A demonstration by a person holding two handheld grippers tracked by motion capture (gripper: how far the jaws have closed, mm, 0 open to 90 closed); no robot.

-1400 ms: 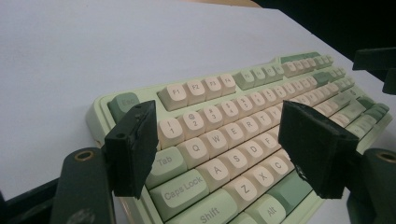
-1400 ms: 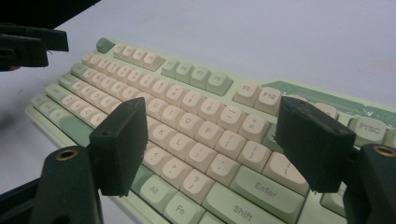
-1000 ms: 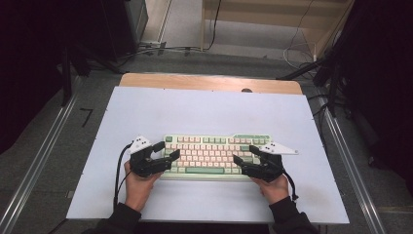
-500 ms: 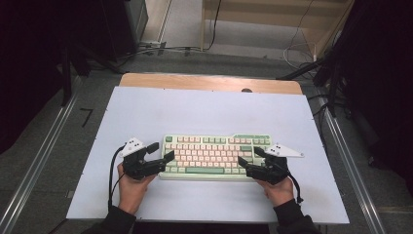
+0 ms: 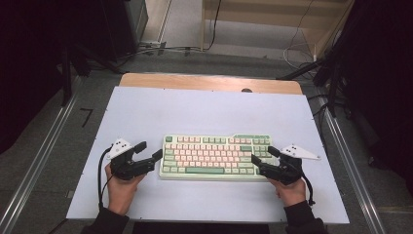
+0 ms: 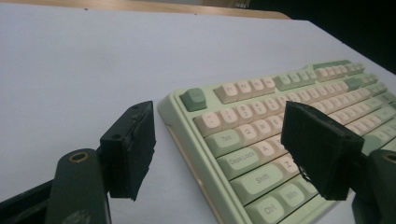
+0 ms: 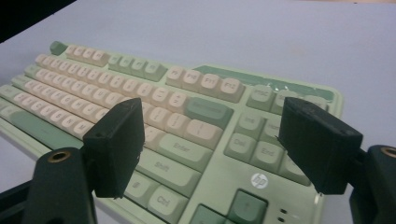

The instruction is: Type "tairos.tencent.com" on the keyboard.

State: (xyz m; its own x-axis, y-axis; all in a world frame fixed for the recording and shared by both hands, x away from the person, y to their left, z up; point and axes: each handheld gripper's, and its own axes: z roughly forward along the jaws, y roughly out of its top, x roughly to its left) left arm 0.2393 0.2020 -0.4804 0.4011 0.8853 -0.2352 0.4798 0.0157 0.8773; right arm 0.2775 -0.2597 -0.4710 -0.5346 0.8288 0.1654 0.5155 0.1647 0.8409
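Note:
A pale green keyboard (image 5: 216, 156) with pink and green keys lies flat on the white table top (image 5: 209, 112), near the front edge. My left gripper (image 5: 151, 150) rests just off the keyboard's left end, open, holding nothing. In the left gripper view, the left gripper (image 6: 219, 144) has its jaws spread on either side of the keyboard's (image 6: 280, 121) left corner. My right gripper (image 5: 262, 155) is at the keyboard's right end, open and holding nothing. In the right gripper view, the right gripper (image 7: 219, 140) has its jaws straddling the keyboard (image 7: 187, 93) around the Enter and arrow keys.
A wooden strip (image 5: 209, 82) borders the table's far edge, with a small dark spot (image 5: 247, 90) on it. Metal rails (image 5: 41, 161) run along both sides. Cables (image 5: 160, 48) lie on the floor beyond. Bare white surface stretches behind the keyboard.
Both grippers have drawn outward from over the keyboard's ends, the left one to the left and the right one slightly to the right. The keyboard has stayed put.

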